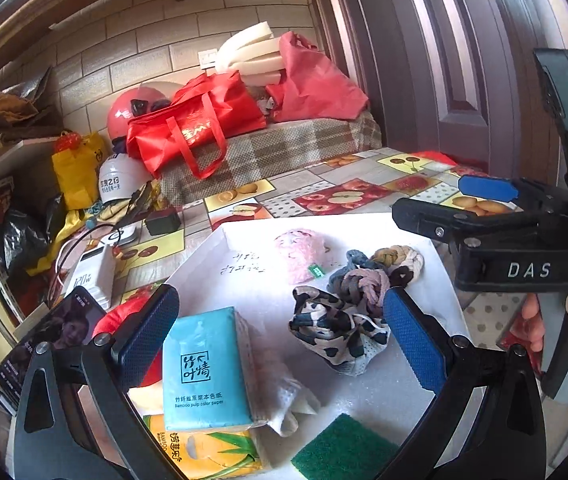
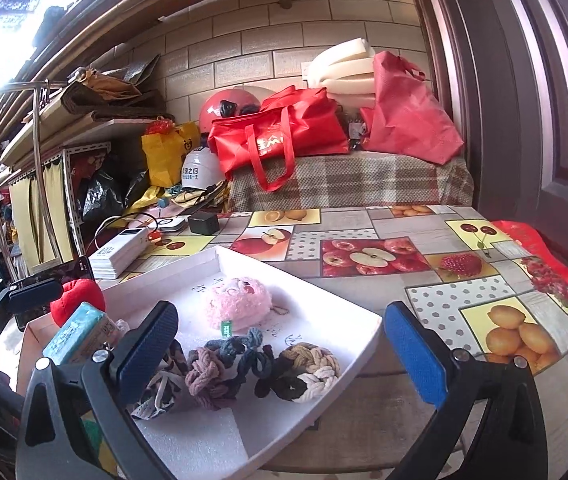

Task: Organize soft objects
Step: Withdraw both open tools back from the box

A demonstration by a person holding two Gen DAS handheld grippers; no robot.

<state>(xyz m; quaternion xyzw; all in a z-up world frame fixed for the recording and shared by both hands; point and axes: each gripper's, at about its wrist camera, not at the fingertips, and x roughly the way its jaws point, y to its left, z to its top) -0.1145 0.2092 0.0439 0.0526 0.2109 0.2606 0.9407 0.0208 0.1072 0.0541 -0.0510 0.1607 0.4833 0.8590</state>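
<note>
Pretty far along I think: most of the soft stuff already sits in the white tray [image 2: 360,344]. Pink fluffy thing [image 2: 238,302] at 12 o'clock in it, knotted rope coasters [image 2: 268,368] at 5, patterned cloth wad [image 1: 340,332] just beside them, blue tissue pack [image 1: 204,364] at 9. Both my left tongs [image 1: 280,332] and right tongs [image 2: 280,352] hang wide with nothing in them. The red plush [image 2: 78,300] sits at the tray's 10 o'clock edge, probably next.
</note>
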